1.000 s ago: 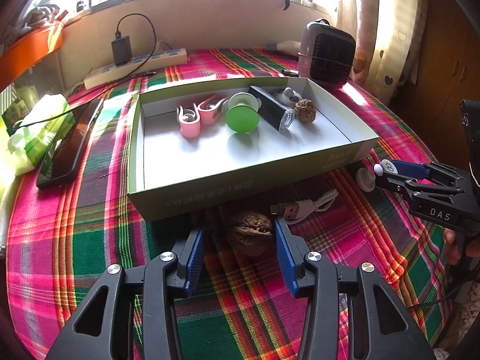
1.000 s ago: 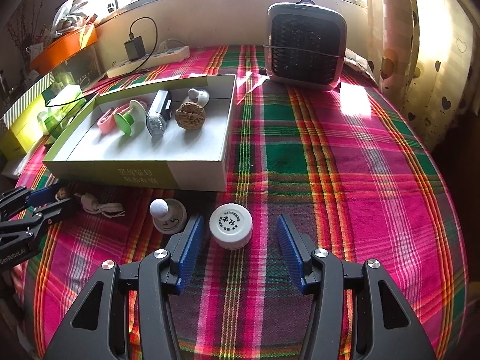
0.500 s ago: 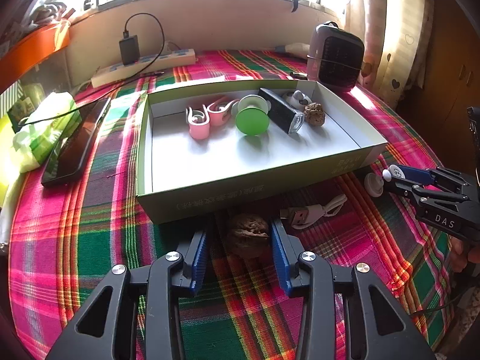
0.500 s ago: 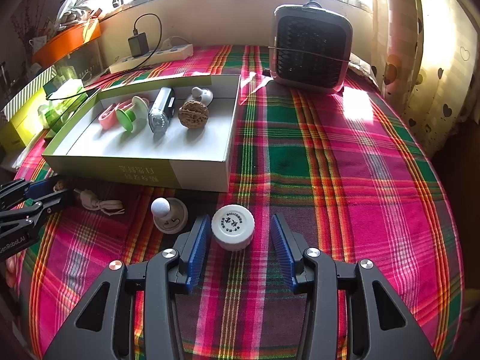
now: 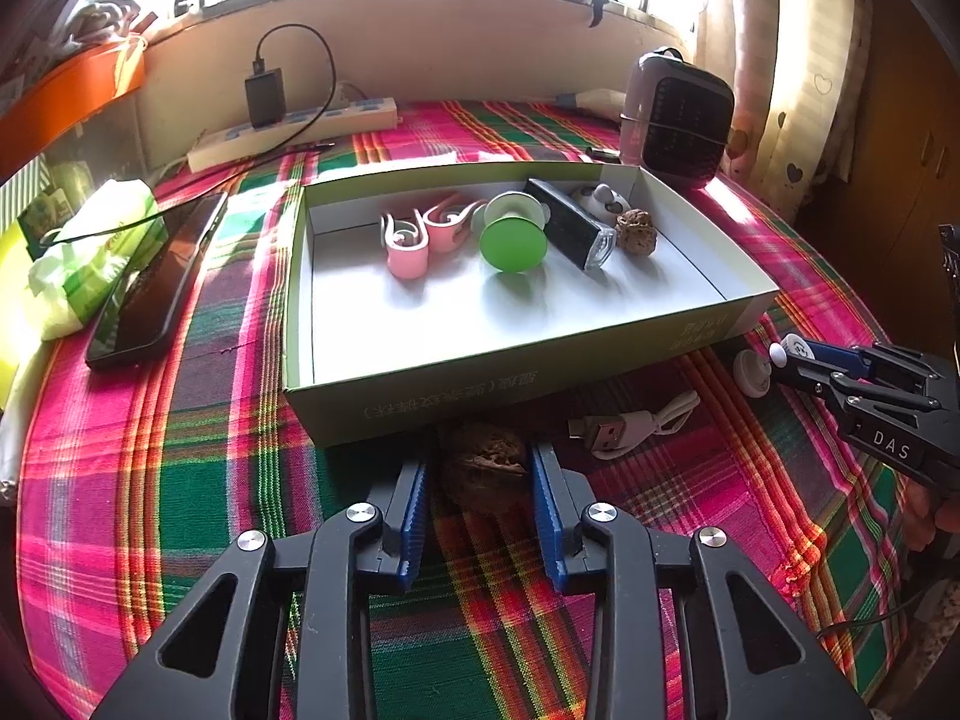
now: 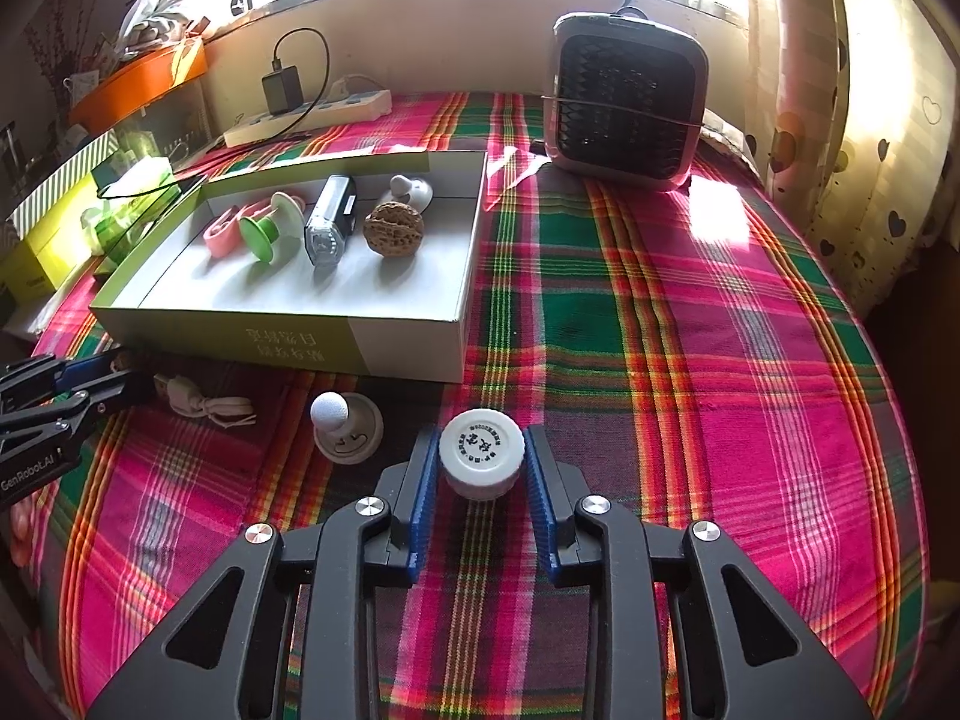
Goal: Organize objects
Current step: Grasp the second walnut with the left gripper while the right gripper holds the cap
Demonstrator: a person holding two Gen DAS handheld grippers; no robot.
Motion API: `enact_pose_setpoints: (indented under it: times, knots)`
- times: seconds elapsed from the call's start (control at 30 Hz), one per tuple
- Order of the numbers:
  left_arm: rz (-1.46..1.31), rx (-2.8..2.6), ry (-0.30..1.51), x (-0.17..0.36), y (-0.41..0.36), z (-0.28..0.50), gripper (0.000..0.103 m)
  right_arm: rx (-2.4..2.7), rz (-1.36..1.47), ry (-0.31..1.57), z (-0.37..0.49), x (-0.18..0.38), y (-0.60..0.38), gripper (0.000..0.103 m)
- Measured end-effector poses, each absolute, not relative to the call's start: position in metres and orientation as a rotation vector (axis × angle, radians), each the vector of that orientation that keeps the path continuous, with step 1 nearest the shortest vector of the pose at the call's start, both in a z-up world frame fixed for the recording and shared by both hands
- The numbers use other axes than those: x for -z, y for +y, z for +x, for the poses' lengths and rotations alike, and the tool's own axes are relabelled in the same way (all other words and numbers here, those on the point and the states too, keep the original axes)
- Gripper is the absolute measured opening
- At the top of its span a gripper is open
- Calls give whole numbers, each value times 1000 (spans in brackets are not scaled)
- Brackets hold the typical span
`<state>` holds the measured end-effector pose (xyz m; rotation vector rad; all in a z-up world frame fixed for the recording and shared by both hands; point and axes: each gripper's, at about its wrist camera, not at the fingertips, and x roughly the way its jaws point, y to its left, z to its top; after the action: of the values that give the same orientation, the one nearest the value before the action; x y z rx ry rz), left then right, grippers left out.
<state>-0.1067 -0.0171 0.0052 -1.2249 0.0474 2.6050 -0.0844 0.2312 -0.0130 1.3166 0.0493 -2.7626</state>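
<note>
A brown walnut (image 5: 483, 471) lies on the plaid cloth just in front of the green box (image 5: 420, 384). My left gripper (image 5: 478, 456) straddles it with its jaws closing; the right pad is at the shell and a sliver of gap shows on the left. A small white jar (image 6: 482, 456) with a printed cap sits between the closing pads of my right gripper (image 6: 481, 438), and both pads touch it. The box holds pink clips (image 5: 408, 240), a green spool (image 5: 513, 243), a black flashlight (image 5: 570, 228) and another walnut (image 5: 636, 231).
A white USB cable (image 5: 630, 423) and a white knobbed disc (image 6: 348, 432) lie on the cloth between the two grippers. A fan heater (image 6: 627, 96) stands at the back right. A power strip (image 5: 288, 135), a phone (image 5: 156, 282) and a tissue pack (image 5: 90, 252) lie to the left.
Both pairs of jaws have narrowed from wide apart, the left around the walnut, the right until its pads touch the white jar. Neither hand has shifted.
</note>
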Motion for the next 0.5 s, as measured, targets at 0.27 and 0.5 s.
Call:
enact_pose_setpoints:
  times: [0.27,0.5]
  knots:
    - [-1225,-2605,48,-5,-17,-107,29,2763,1317,49,-84,13,231,29]
    - [-1225,-2606,49,-5,-17,-107,29,2764,1317,49,-84,13,231,29]
